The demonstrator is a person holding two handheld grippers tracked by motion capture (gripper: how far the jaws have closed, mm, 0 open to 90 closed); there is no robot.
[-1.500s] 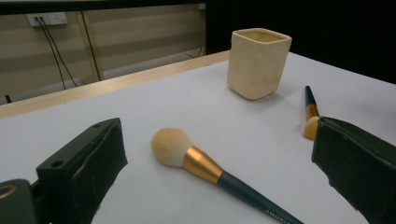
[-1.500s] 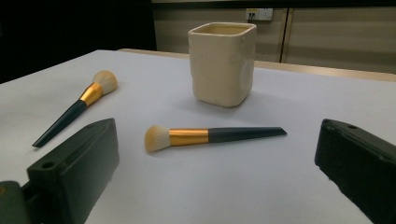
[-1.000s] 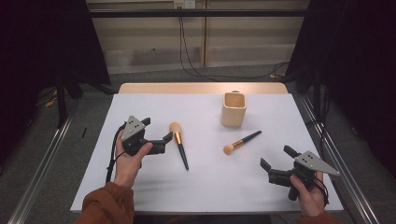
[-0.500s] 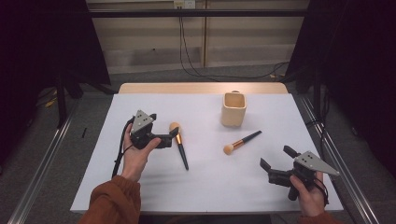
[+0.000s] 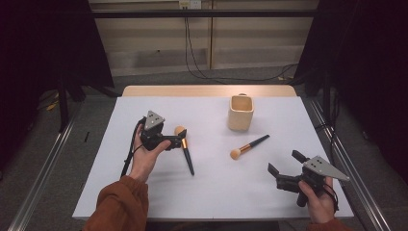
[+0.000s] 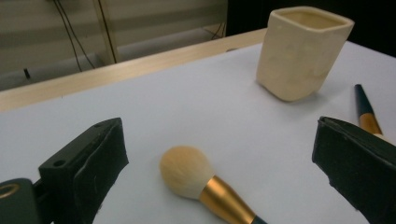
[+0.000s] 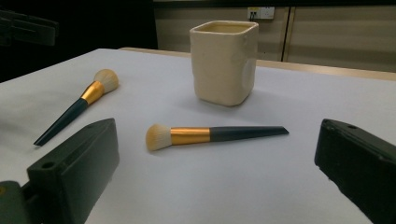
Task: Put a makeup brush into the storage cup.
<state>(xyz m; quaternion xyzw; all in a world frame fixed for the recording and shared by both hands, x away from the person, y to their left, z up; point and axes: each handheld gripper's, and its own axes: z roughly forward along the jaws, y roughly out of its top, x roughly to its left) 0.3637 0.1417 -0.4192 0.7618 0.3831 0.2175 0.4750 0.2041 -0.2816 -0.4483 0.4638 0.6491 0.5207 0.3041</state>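
Note:
A makeup brush (image 5: 185,151) with a cream head, gold band and dark handle lies left of centre on the white table (image 5: 211,197). My left gripper (image 5: 176,140) is open at that brush's head end. In the left gripper view the brush head (image 6: 187,171) sits on the table between the two spread jaws, untouched. A second brush (image 5: 250,146) lies right of centre, its head toward me. Behind it stands a cream square cup (image 5: 240,112). My right gripper (image 5: 285,162) hovers open near the front right, pointing at the second brush (image 7: 210,135) and the cup (image 7: 224,60).
A wooden strip (image 5: 207,90) runs along the table's far edge, with cables and a wall behind it. Metal rails (image 5: 43,173) flank the table on both sides. The person's orange sleeve (image 5: 118,207) comes in at the front left.
My left gripper has moved right and slightly forward, bringing its open jaws to either side of the left brush's head. The right gripper and both brushes have stayed put.

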